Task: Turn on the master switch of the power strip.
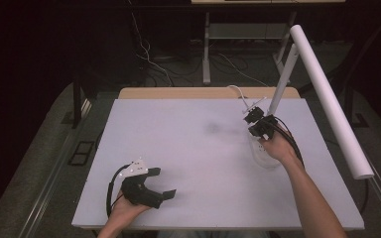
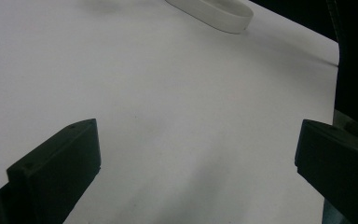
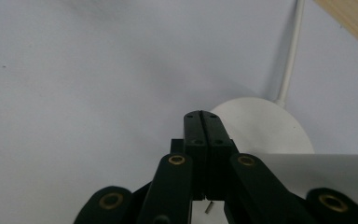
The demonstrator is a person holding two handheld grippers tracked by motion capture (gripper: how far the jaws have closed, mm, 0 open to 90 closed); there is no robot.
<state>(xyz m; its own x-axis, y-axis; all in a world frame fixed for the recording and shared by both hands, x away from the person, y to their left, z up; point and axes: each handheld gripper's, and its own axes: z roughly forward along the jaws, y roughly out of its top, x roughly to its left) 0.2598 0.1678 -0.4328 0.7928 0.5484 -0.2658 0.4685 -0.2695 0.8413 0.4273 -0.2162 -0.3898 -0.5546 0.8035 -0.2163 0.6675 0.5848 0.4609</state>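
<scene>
the right hand [image 1: 277, 147] hides much of the lamp base [image 1: 265, 159]; the white tube [image 1: 330, 99] hides its head.

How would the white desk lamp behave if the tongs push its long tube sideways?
The lamp would probably tip or swing: its long tube head overhangs far from the thin stem. Its round flat base may resist somewhat. It likely slides easily on the smooth table.

You have no text to read here: no label, brand, number or sign shows on anything in any of the three views.
</scene>
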